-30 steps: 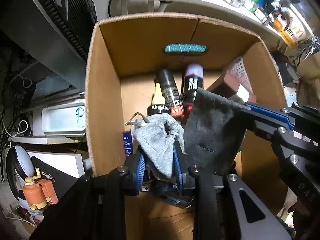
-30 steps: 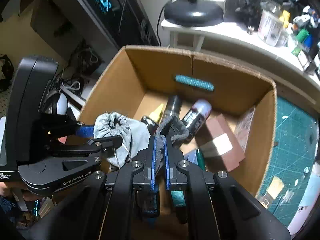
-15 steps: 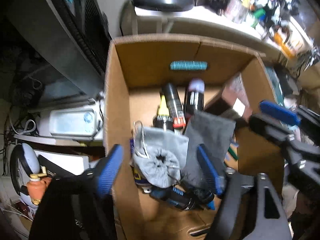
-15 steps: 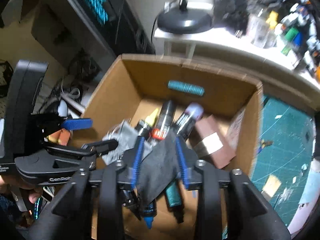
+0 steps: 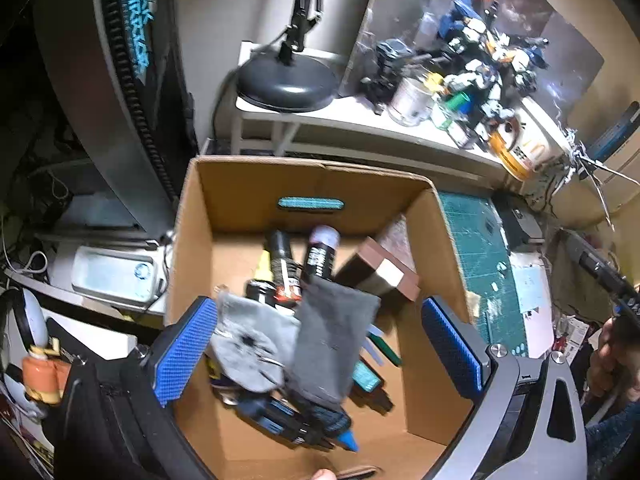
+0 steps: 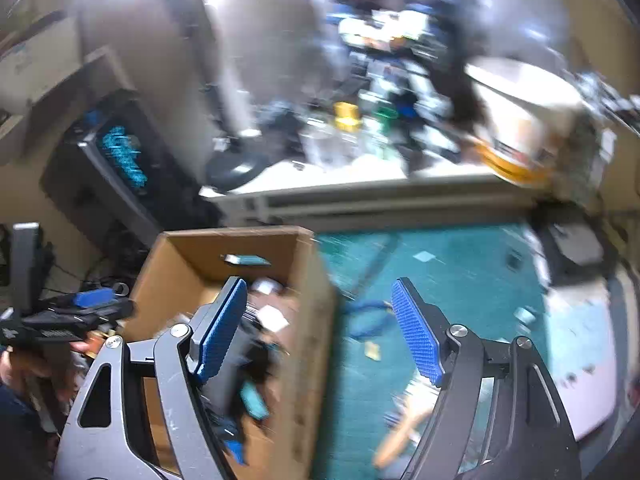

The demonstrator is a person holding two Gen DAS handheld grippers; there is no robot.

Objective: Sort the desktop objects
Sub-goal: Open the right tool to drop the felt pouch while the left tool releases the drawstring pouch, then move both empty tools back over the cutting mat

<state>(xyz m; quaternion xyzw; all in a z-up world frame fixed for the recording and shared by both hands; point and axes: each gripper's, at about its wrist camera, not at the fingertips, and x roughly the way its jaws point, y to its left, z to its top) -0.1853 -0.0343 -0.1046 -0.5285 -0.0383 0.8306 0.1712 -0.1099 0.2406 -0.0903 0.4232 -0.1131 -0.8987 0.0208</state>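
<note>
Left gripper [image 5: 320,344] opening wide over the cardboard box [image 5: 192,240], nothing between the jaws; light grey pouch [image 5: 252,344] and dark grey pouch [image 5: 332,340] lying loose in the box on top of spray cans [image 5: 320,256] and a brown block [image 5: 384,276]. Right gripper [image 6: 320,332] also opening and empty, straddling the box's right wall above the green cutting mat [image 6: 460,280], view blurred. Drop-off step judged complete; next move calls for locating another loose desktop item on the mat or the cluttered shelf [image 5: 360,120] beyond and approaching with jaws spread.
</note>
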